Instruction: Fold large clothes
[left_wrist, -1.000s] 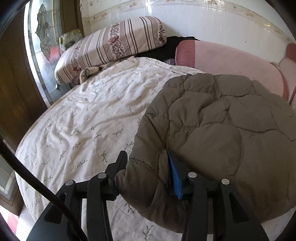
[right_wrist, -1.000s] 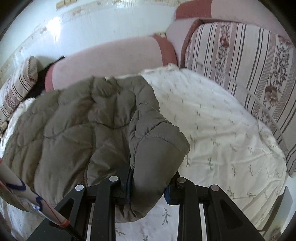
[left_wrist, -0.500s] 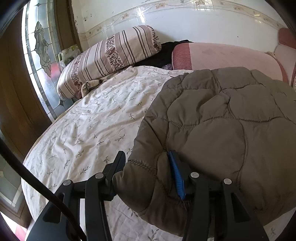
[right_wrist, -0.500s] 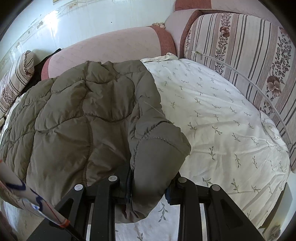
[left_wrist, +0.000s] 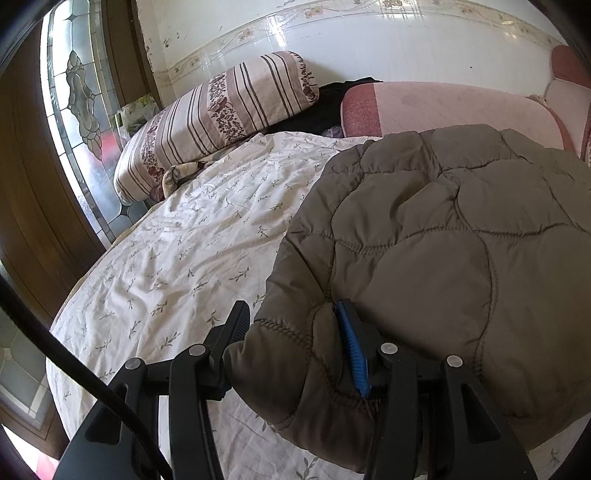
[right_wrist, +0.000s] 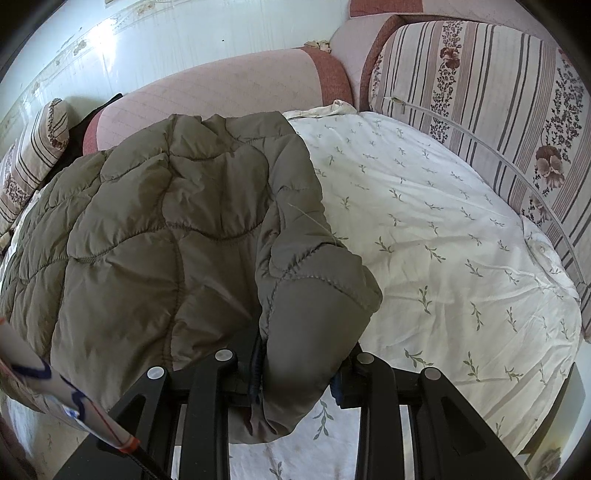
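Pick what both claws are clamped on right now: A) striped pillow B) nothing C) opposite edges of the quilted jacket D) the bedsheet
C: the left claw and the right claw each pinch a padded edge of the brown quilted jacket lying on the bedsheet.

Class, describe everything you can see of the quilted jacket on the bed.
The quilted jacket is olive-brown and puffy, stitched into rounded padded panels, with a slightly shiny shell. It lies spread across the leaf-printed bedsheet, its far edge near the pink headboard cushion. Its two near corners are bunched up: the left gripper is clamped on one, the right gripper on the other. No zip or label shows.
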